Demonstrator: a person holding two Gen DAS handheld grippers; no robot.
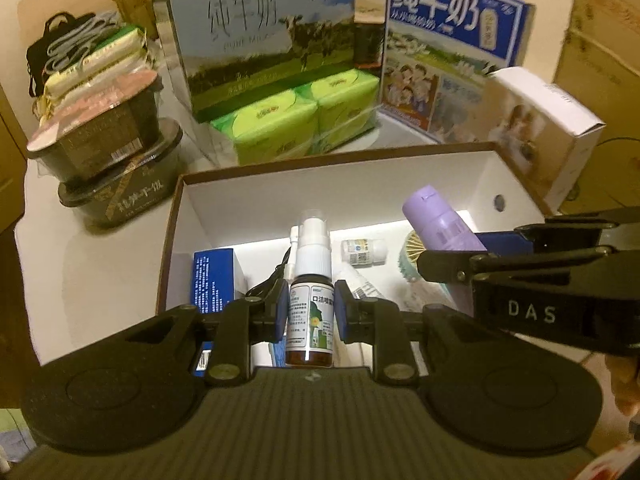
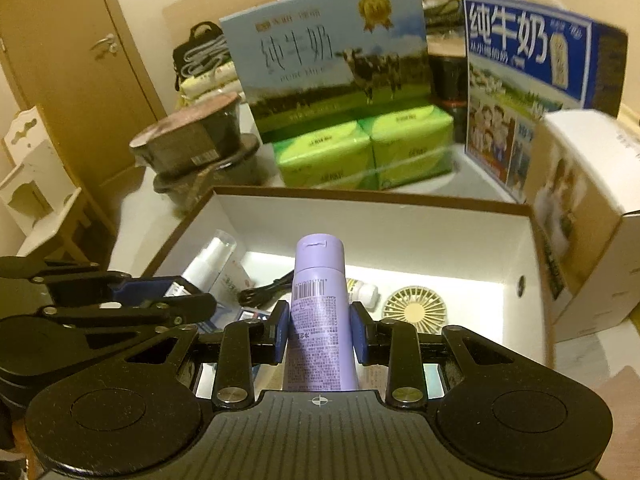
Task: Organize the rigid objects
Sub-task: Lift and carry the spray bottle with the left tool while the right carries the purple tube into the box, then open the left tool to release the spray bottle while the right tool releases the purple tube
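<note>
My left gripper [image 1: 311, 312] is shut on a brown spray bottle [image 1: 310, 312] with a white nozzle, held upright over the open white box [image 1: 320, 188]. My right gripper [image 2: 320, 332] is shut on a purple bottle [image 2: 320, 304], also over the box [image 2: 372, 220]. The purple bottle [image 1: 440, 224] and right gripper show at the right in the left wrist view. The spray bottle [image 2: 212, 260] and left gripper show at the left in the right wrist view. Inside the box lie a blue carton [image 1: 214, 276], a small white bottle [image 1: 362, 252], a round fan [image 2: 414, 312] and a black cable [image 2: 268, 292].
Behind the box stand two milk cartons [image 1: 260, 36] [image 1: 452, 60], green tissue packs [image 1: 296, 116], stacked black food bowls [image 1: 112, 160] and a white carton [image 1: 548, 128] at the right. A door [image 2: 80, 60] and white shelf [image 2: 36, 184] are at the left.
</note>
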